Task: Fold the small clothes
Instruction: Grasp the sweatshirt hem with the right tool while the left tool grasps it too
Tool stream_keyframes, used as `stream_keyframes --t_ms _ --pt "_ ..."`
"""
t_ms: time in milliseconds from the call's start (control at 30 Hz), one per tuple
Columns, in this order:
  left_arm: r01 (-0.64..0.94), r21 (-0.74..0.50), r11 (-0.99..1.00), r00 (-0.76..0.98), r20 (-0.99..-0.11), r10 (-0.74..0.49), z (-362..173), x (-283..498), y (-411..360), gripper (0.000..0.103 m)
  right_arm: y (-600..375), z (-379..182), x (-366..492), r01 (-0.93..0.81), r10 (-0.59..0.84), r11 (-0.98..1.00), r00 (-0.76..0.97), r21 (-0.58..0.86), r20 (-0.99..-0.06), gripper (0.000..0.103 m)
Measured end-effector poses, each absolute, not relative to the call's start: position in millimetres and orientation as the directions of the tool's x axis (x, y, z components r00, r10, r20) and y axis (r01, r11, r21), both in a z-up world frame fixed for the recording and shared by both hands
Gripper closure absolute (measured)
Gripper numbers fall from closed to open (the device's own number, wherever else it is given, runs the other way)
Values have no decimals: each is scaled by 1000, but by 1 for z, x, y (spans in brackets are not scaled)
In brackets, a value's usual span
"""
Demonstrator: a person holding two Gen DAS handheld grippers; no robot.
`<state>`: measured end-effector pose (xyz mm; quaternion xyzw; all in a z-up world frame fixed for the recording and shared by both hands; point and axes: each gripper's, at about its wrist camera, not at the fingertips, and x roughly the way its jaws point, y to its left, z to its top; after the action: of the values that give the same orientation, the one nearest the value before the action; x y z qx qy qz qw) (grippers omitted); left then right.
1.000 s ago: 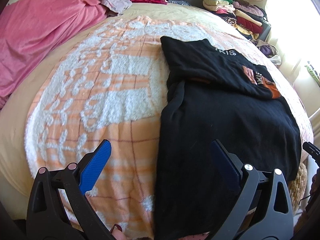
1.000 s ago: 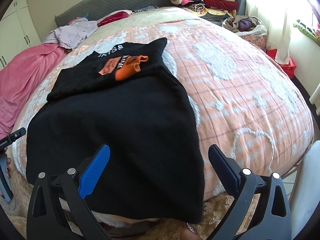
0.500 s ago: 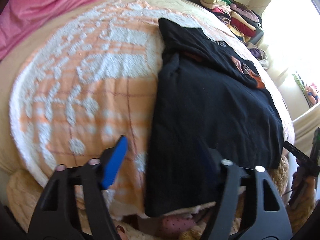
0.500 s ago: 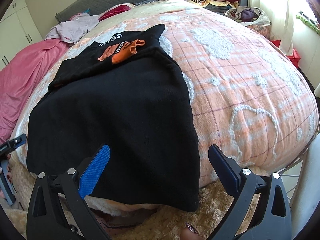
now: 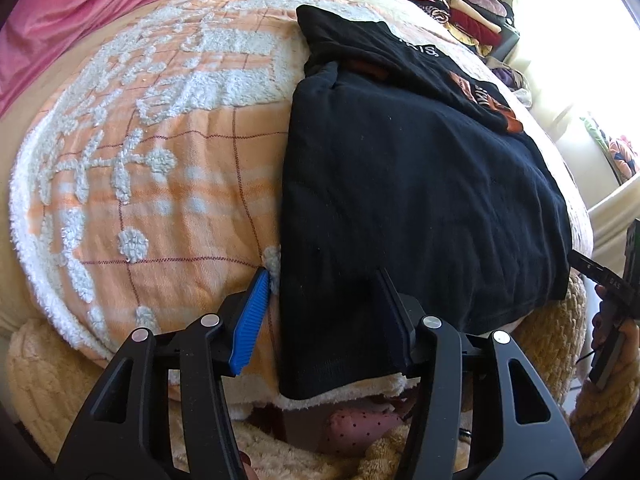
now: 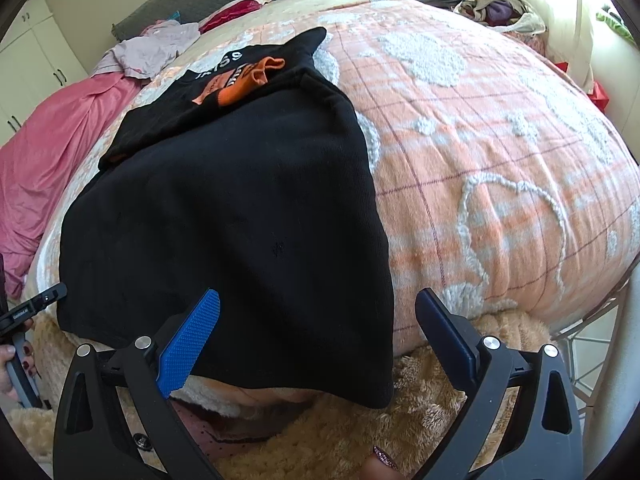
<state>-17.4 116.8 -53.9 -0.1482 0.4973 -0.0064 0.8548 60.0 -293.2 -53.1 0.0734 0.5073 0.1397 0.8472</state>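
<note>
A black T-shirt (image 5: 400,184) with an orange print (image 6: 240,80) lies flat on the orange-and-white blanket (image 5: 160,160), top part folded down, hem hanging over the bed's near edge. My left gripper (image 5: 322,276) is at the hem's left corner. Its jaws are closing with the shirt's edge between them; the blue pad (image 5: 252,316) stands beside the fabric edge, not pinching it. My right gripper (image 6: 318,294) hangs open over the shirt (image 6: 240,208) near the hem's right corner, cloth lying between and under its fingers.
A pink sheet (image 5: 80,8) covers the bed's far left. Folded clothes (image 5: 460,4) are stacked at the back right, and a lilac garment (image 6: 156,46) lies by the headboard. A fluffy beige rug (image 6: 420,400) sits below the bed edge.
Both grippers have dropped and come closer to the shirt's near hem. The left jaws have narrowed from wide open around the left corner. The right jaws stay wide.
</note>
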Motion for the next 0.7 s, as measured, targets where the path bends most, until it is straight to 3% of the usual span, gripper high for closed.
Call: stream_keyframes --t_ms 67,200,300,433,667,700 --pt "-136 -265 955 502 -849 -164 -55 -20 118 58 -295 -56 60 -162 324 946 434 281 -841 25" --pt "-147 -306 941 497 -845 -197 -57 -26 124 58 -300 -61 58 -159 328 944 422 288 -845 29" --pt "-146 -323 935 497 -841 -213 -56 -30 126 58 -304 -64 56 -158 329 944 416 289 -848 42" --pt "-143 -331 933 494 -840 -222 -57 -31 126 58 -311 -57 50 -185 388 922 419 341 -821 92" --pt "-149 -336 930 480 -847 -229 -63 -27 125 59 -304 -44 47 -235 440 898 433 373 -786 94" --pt "-151 -330 932 478 -849 -224 -63 -27 124 64 -304 -46 49 -225 430 903 432 367 -793 94"
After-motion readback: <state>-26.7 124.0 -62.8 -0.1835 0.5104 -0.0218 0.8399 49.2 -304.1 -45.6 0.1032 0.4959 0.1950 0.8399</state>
